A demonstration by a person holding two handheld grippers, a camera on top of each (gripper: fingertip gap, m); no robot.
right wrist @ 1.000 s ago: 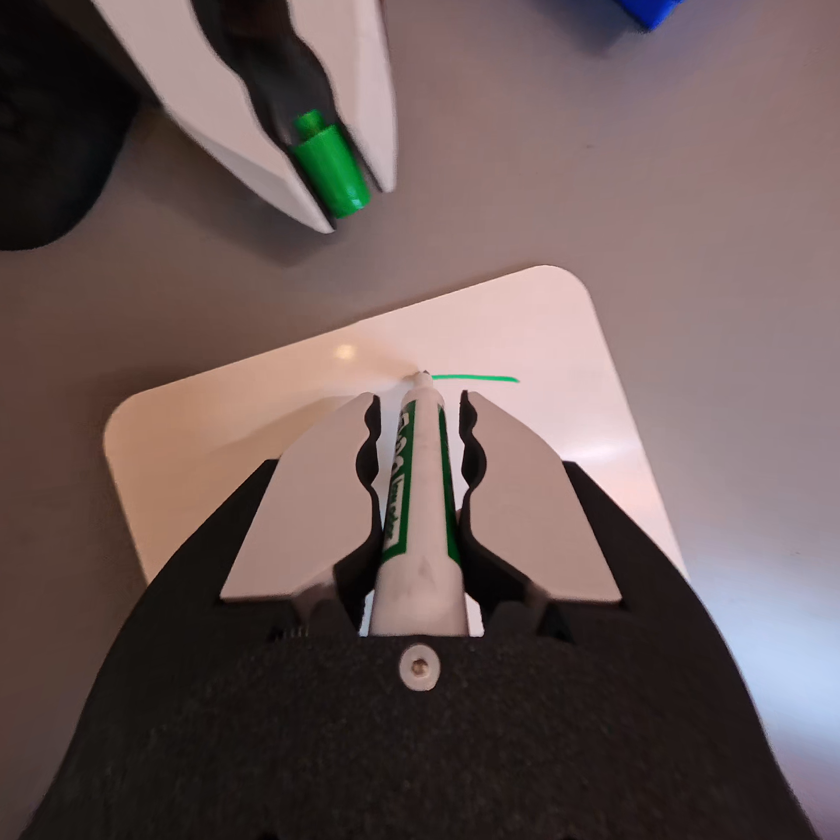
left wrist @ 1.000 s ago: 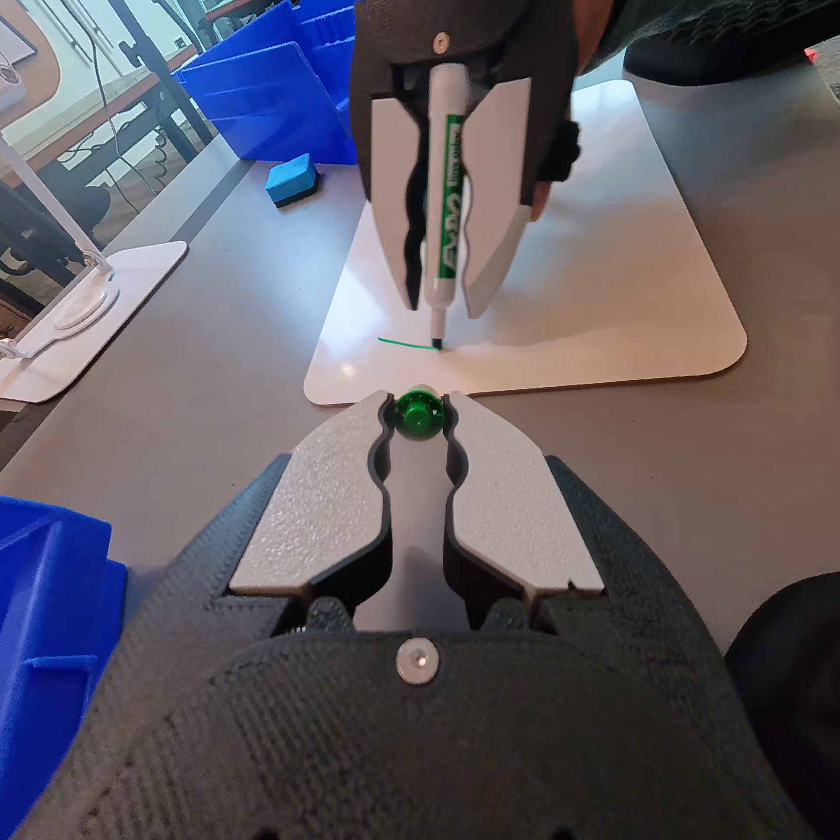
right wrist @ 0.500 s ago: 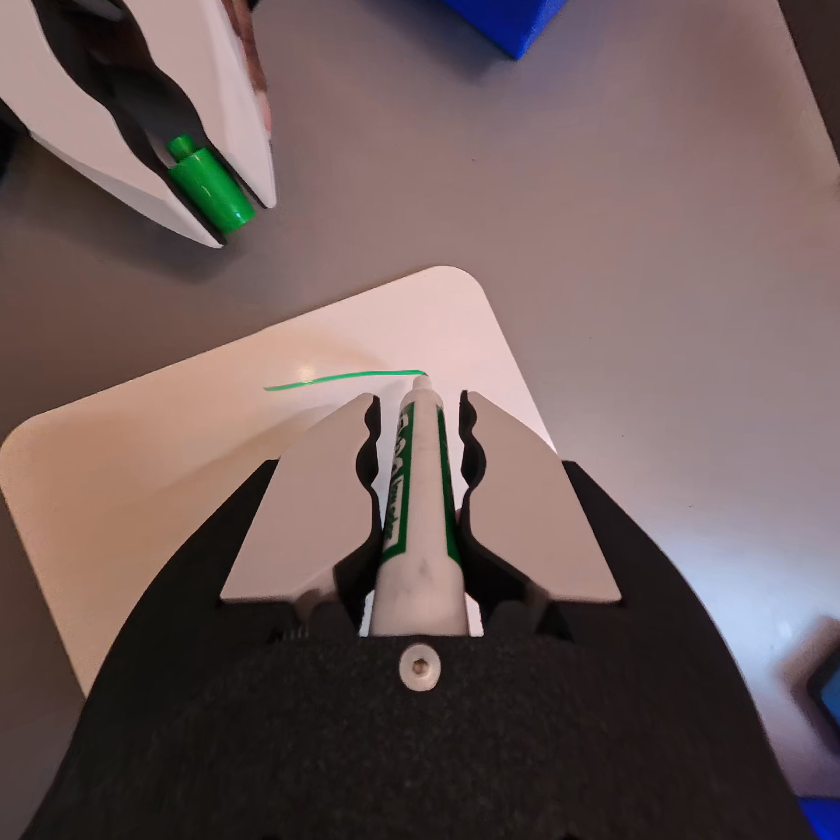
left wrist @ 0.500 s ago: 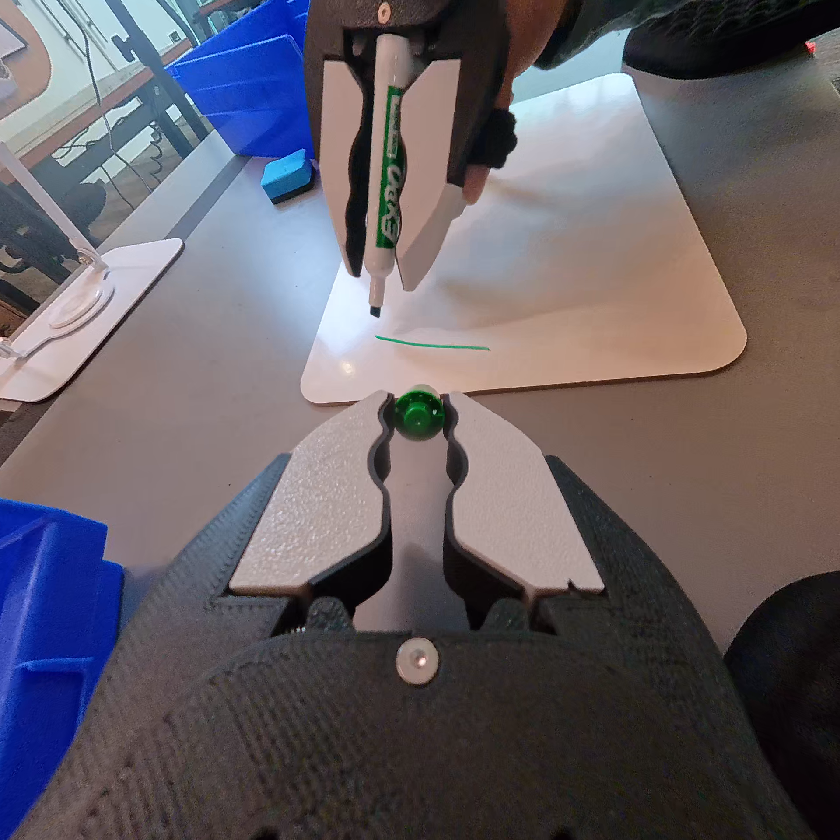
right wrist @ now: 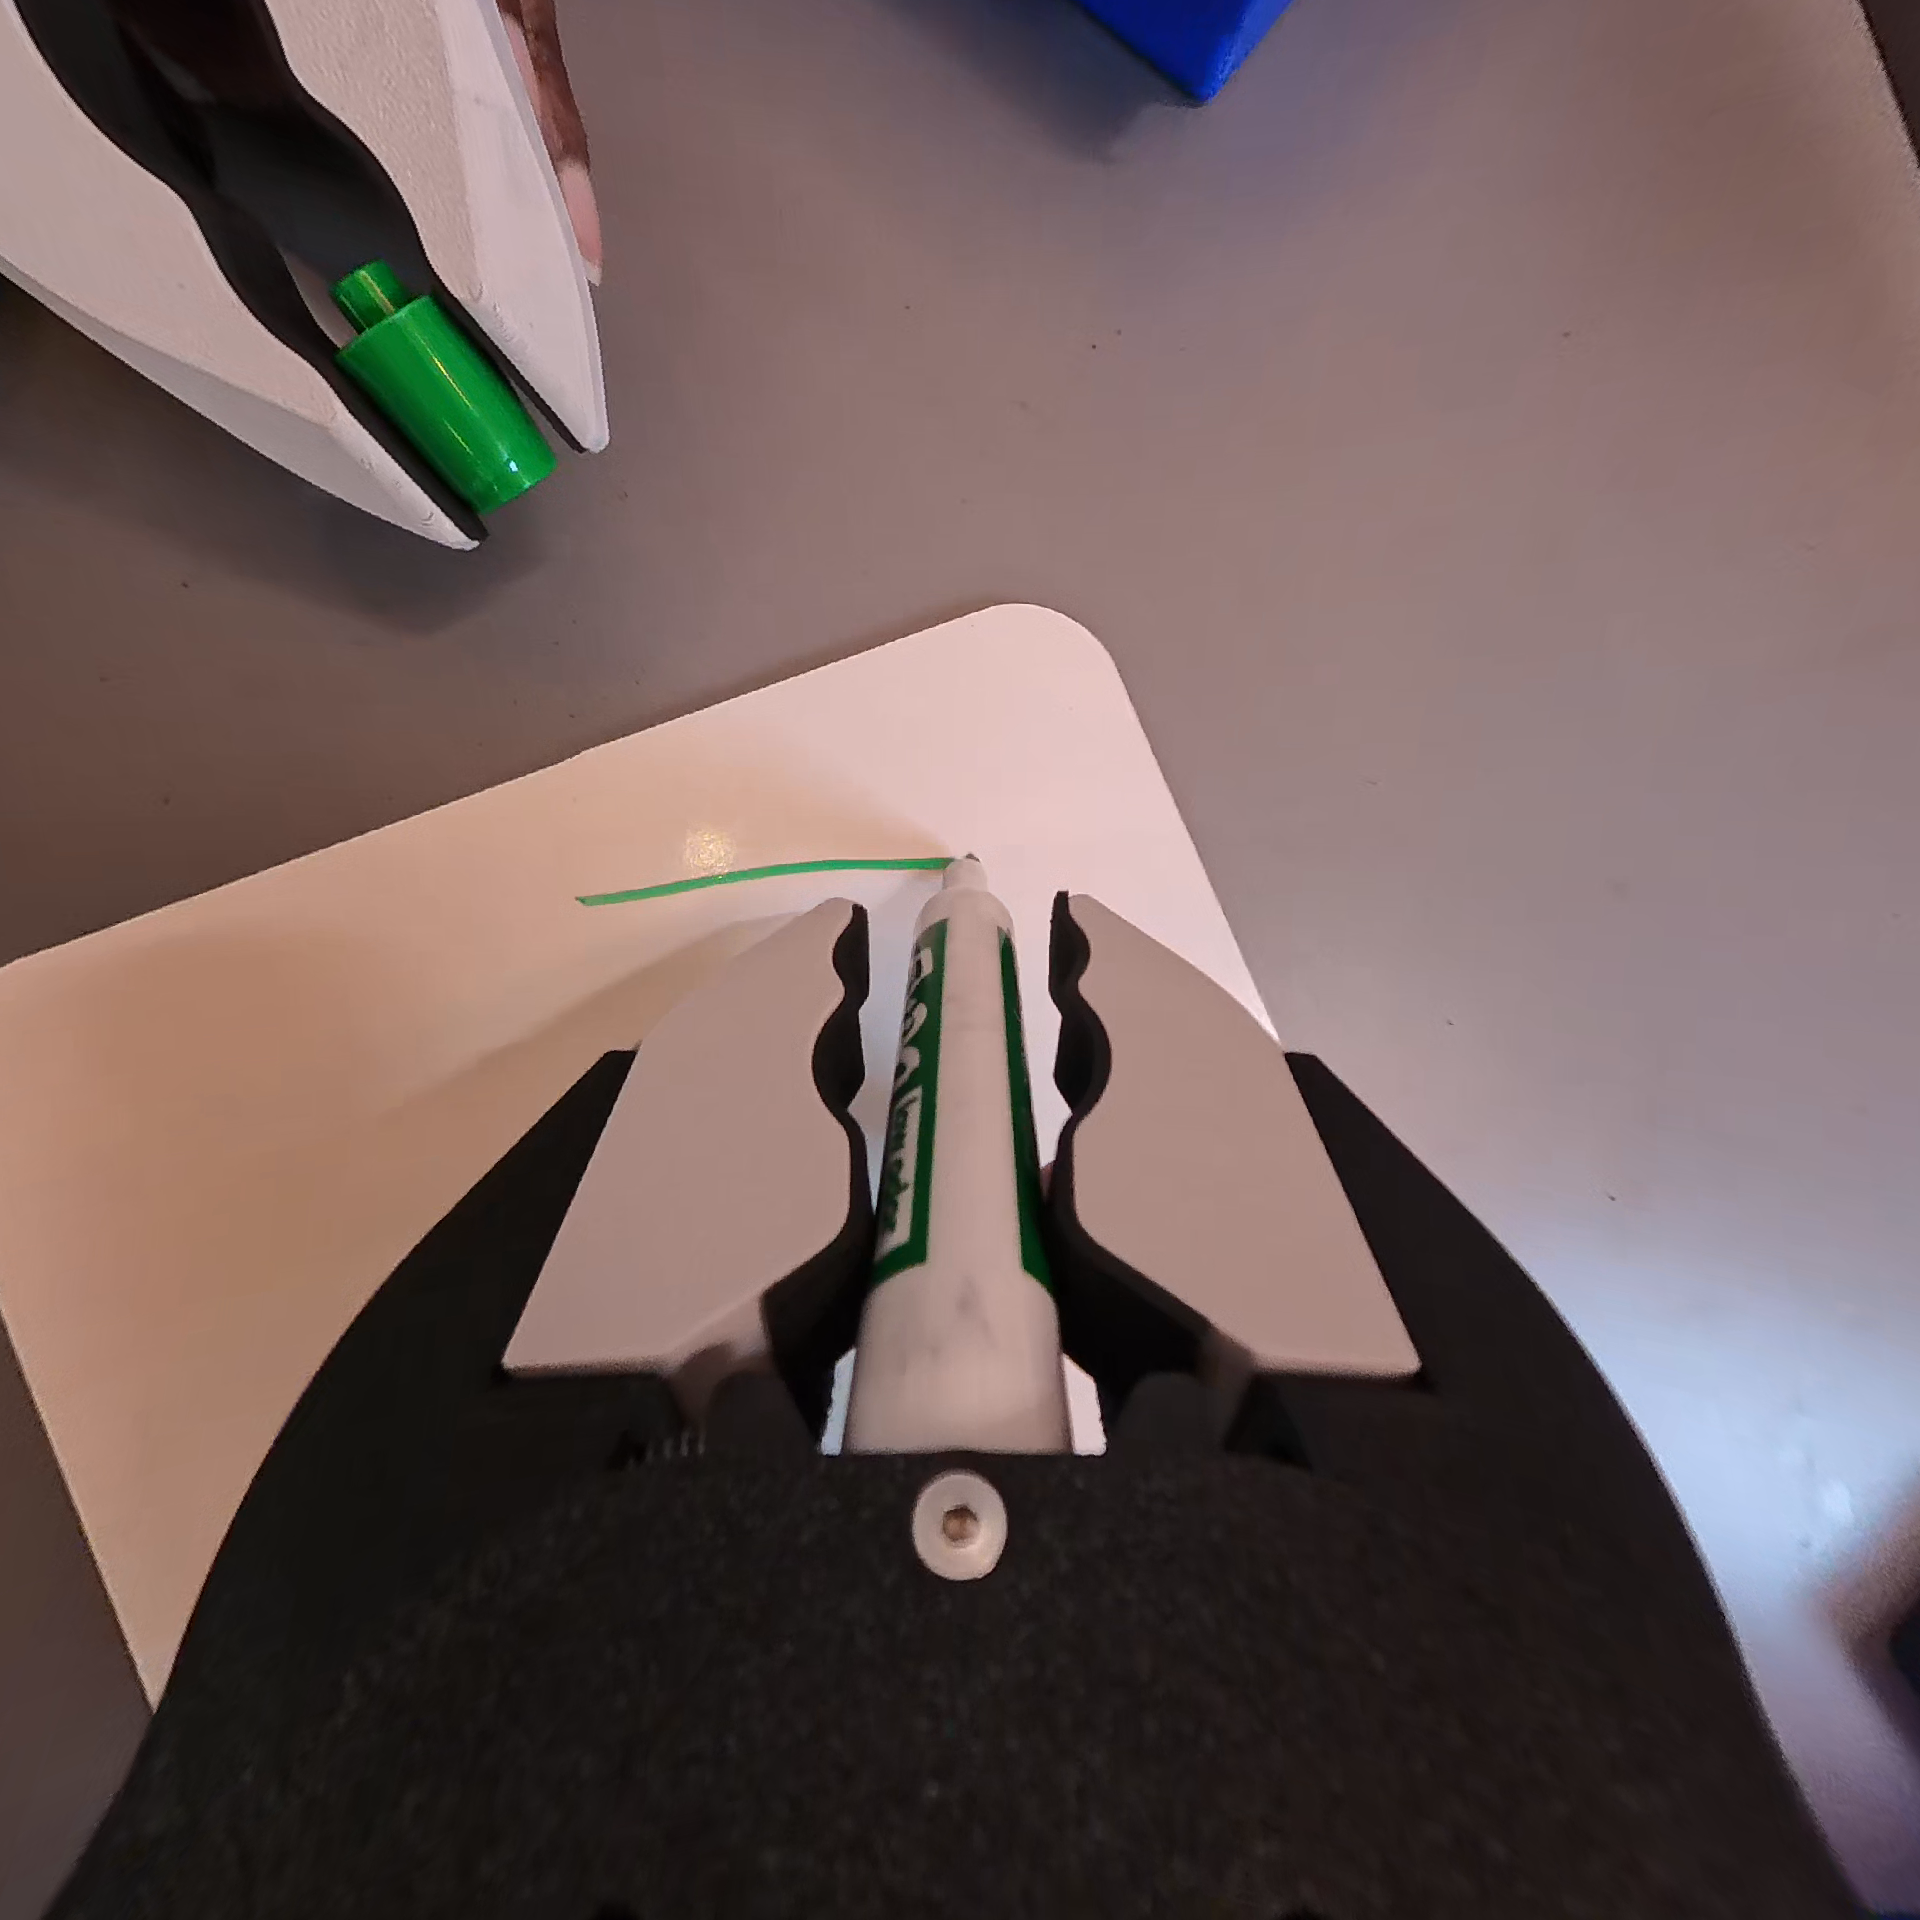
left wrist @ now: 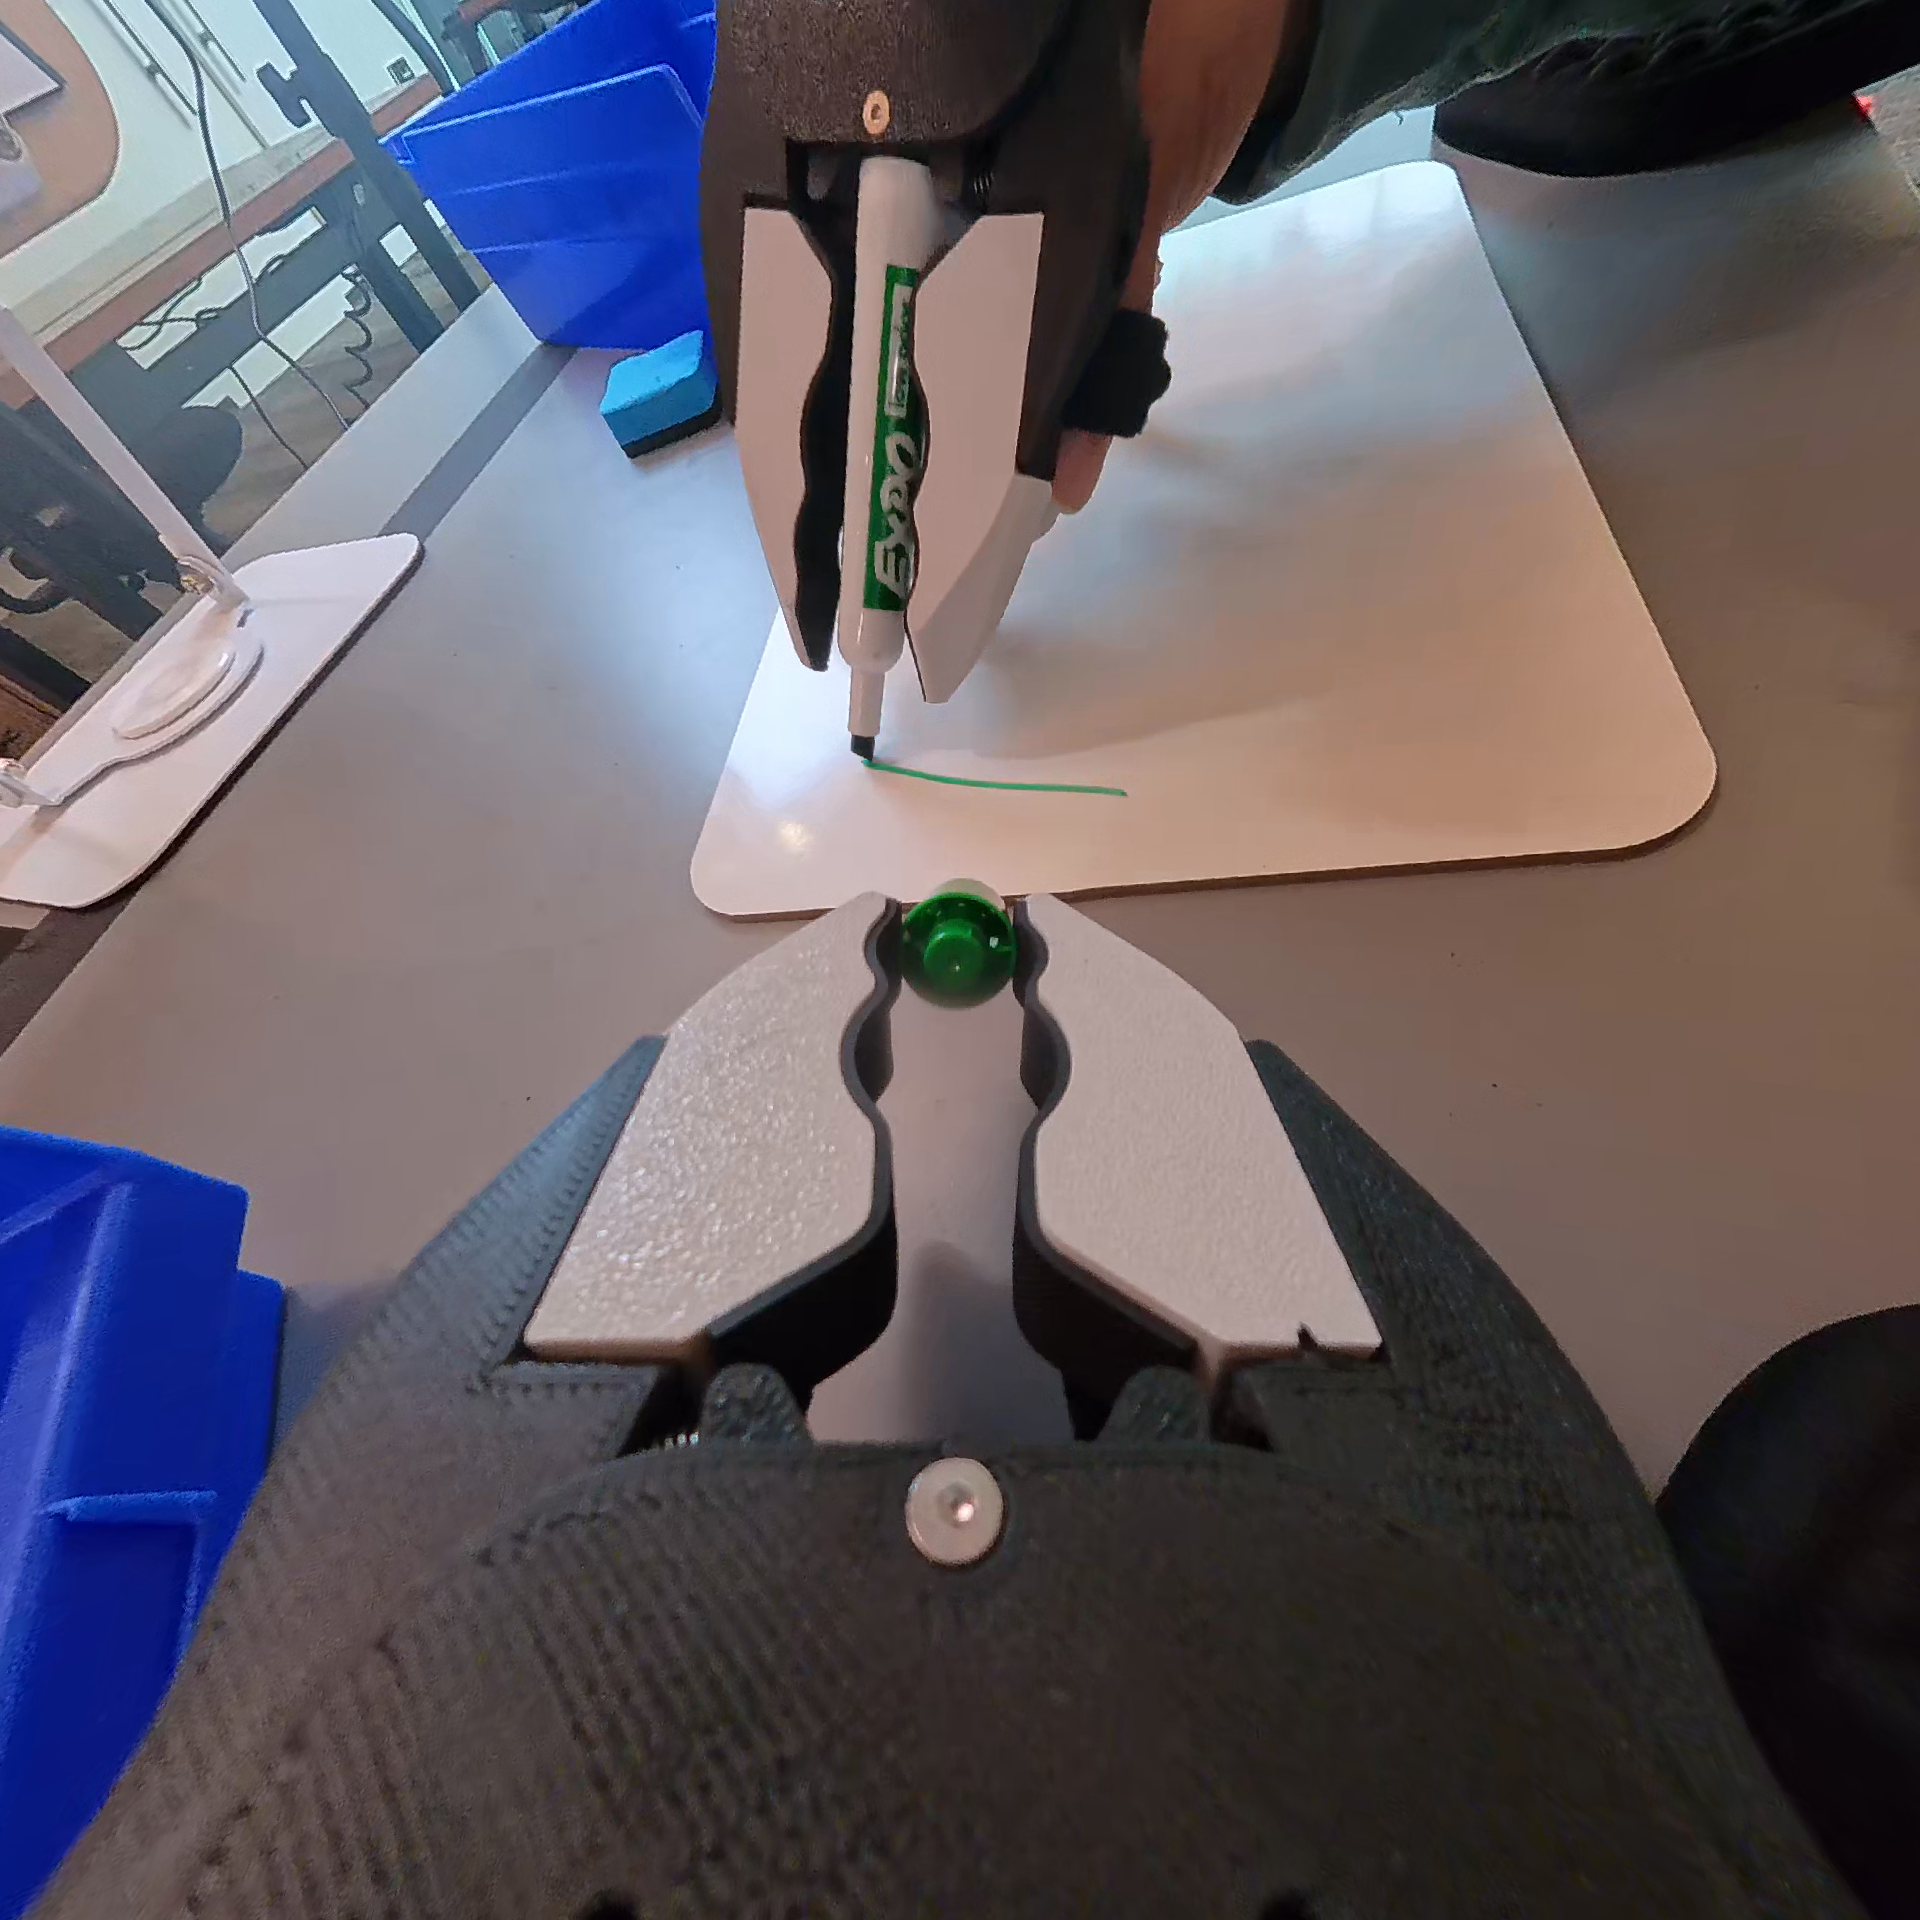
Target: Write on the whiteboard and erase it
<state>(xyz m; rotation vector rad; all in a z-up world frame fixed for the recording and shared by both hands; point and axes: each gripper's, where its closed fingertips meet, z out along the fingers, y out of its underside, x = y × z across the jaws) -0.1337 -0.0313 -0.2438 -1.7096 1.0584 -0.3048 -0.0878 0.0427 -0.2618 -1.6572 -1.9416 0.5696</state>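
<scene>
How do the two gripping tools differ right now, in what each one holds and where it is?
The left tool pinches a small green marker cap at its fingertips, over the grey table. The right tool grips a whole uncapped marker deeper between its fingers, tip at the end of a green line on the whiteboard. Both are shut on something.

Blue storage bins [left wrist: 561,208] are sitting at the far left of a grey table [left wrist: 468,831], cables [left wrist: 234,218] hanging beyond it.
</scene>
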